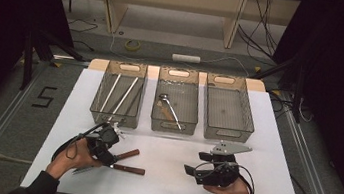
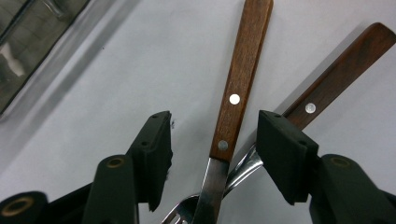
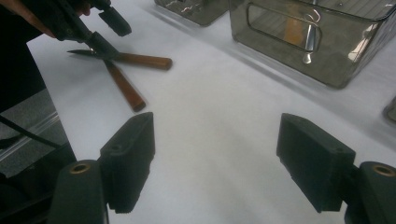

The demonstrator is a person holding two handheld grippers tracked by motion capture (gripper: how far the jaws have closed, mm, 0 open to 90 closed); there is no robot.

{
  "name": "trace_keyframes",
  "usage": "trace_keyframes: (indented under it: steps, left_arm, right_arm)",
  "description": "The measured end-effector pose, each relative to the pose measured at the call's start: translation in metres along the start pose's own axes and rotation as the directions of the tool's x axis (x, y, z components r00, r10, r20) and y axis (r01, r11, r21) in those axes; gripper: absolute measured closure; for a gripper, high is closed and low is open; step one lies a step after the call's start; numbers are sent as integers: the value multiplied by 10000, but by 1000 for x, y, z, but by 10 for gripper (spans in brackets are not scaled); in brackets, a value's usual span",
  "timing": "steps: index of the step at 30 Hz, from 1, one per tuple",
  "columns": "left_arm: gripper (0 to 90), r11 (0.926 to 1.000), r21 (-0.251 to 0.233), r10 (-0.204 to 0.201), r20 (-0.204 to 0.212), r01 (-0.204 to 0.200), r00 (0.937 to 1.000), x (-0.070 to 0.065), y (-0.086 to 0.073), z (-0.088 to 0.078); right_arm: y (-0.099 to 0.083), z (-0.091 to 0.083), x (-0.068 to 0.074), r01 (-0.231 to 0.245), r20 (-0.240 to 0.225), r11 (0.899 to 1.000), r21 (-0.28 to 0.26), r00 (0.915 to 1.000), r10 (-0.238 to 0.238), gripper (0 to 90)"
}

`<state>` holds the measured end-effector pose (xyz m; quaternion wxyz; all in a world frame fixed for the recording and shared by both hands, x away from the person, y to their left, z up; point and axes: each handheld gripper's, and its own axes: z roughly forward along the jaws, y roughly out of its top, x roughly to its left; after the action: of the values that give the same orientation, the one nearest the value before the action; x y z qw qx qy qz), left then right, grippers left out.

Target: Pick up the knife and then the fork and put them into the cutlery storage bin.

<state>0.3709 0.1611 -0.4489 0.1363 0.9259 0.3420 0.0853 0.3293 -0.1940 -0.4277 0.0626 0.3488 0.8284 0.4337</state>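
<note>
Two wooden-handled pieces of cutlery lie crossed on the white table: a knife on top of a fork. In the high view their handles point right from under my left gripper. The left gripper has its jaws either side of the knife handle, with a gap at each pad; the fork's neck runs by the right jaw. My right gripper stands open over bare table, at the front right. The right gripper view shows the left gripper over the crossed cutlery.
Three see-through bins stand in a row at the back. The left bin holds white sticks, the middle bin holds a metal utensil and a wooden-handled piece, and the right bin looks empty. Floor and cables lie beyond.
</note>
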Motion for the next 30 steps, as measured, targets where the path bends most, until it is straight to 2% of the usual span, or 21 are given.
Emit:
trace_keyframes:
  steps: [2,7,11,15,17,19,30]
  left_arm:
    - [501,9998,38,173,-2,-173,9998,0,0,0]
    - [524,9996,202,185,202,-189,9996,-1,2,6]
    - [563,9986,341,390,275,-399,9989,-1,3,10]
    - [603,9978,445,479,323,-493,9983,-1,5,12]
    - [621,9981,472,387,385,-405,9985,-1,5,14]
    - [632,9966,551,584,403,-605,9975,0,6,15]
    - [682,9972,613,396,671,-437,9970,1,7,17]
  right_arm:
    - [1,0,0,-8,-4,10000,0,10000,8,292]
    - [1,1,2,41,-14,10000,37,10000,-41,294]
    - [1,0,3,67,-10,10000,41,10000,-67,297]
    - [1,0,4,66,-26,10000,55,10000,-66,300]
    - [0,1,4,79,-31,10000,61,10000,-79,301]
    - [0,1,3,85,-36,9999,68,10000,-85,302]
    - [0,1,3,93,7,9999,89,10000,-93,308]
